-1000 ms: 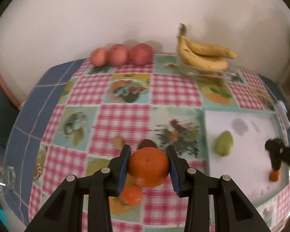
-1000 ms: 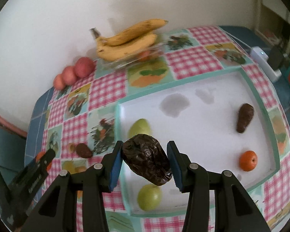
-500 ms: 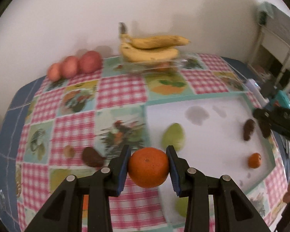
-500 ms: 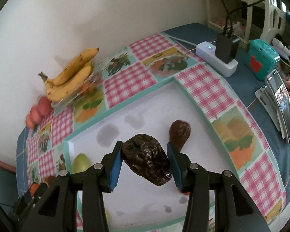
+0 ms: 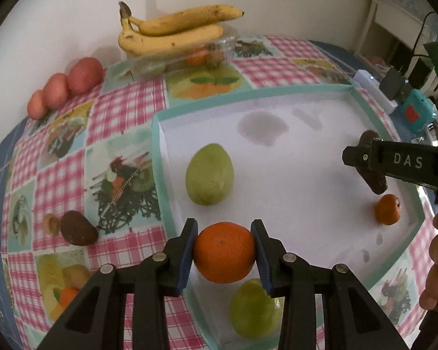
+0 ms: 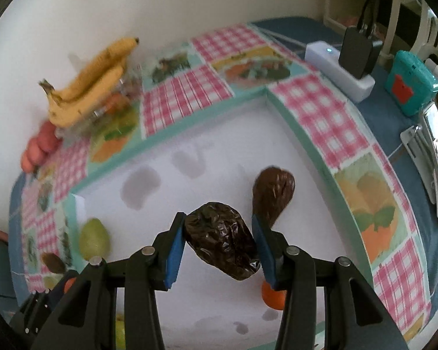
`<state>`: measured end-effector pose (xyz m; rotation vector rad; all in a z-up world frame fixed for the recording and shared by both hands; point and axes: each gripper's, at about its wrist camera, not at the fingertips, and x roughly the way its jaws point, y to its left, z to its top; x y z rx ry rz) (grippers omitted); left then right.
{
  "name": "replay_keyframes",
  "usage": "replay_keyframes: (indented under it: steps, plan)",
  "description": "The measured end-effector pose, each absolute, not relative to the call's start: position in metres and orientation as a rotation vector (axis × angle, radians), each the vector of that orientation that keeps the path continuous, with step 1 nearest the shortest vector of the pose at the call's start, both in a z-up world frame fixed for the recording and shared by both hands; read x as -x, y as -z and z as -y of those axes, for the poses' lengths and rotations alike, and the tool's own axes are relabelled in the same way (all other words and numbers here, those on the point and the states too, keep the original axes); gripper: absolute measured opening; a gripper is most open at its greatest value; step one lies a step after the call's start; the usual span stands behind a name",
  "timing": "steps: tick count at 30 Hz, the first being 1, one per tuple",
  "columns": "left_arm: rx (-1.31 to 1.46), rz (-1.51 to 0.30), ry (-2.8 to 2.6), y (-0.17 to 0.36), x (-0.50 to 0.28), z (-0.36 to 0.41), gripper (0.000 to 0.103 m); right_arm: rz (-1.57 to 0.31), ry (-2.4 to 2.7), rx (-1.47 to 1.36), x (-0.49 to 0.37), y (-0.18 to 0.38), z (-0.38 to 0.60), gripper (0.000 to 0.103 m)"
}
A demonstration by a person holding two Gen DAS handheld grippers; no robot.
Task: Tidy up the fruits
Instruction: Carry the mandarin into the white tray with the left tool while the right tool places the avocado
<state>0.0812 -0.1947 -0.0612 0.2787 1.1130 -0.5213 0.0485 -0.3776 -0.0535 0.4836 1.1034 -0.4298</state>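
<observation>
Both hand-held grippers have swung in over the white tray (image 5: 277, 99) — fruit aboard.
Left hand-held gripper (image 5: 224, 250) clamps an orange (image 5: 224, 252), right hand-held gripper (image 6: 219, 248) a wrinkled dark fruit (image 6: 222, 246); four fruits are trayed, a brown fruit (image 5: 78, 228) is left on the surface.

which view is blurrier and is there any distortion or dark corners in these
Right wrist view is blurrier: the yellow bananas and checked tablecloth smear, while the wrinkled dark brown fruit stays sharp. Left wrist view is crisper. Both bend the white tray's teal rim and have black corners.
</observation>
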Motion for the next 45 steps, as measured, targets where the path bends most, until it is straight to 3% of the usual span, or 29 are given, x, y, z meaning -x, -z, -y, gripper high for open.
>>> replay_keyframes:
  steps: [20, 35, 38, 40, 45]
  plan:
    - [-0.298, -1.150, 0.522, 0.081, -0.081, 0.196, 0.042, -1.183, 0.481, -0.276, -0.065, 0.075, 0.352, 0.048]
    - [-0.287, -1.152, 0.534, 0.081, -0.082, 0.195, 0.043, -1.168, 0.485, -0.273, -0.063, 0.077, 0.352, 0.049]
    - [-0.287, -1.153, 0.538, 0.081, -0.083, 0.196, 0.044, -1.166, 0.492, -0.269, -0.063, 0.078, 0.353, 0.053]
    - [-0.285, -1.157, 0.543, 0.081, -0.083, 0.197, 0.047, -1.167, 0.507, -0.282, -0.062, 0.078, 0.356, 0.061]
    - [-0.258, -1.177, 0.552, 0.076, -0.085, 0.195, 0.051, -1.176, 0.503, -0.305, -0.063, 0.077, 0.359, 0.062]
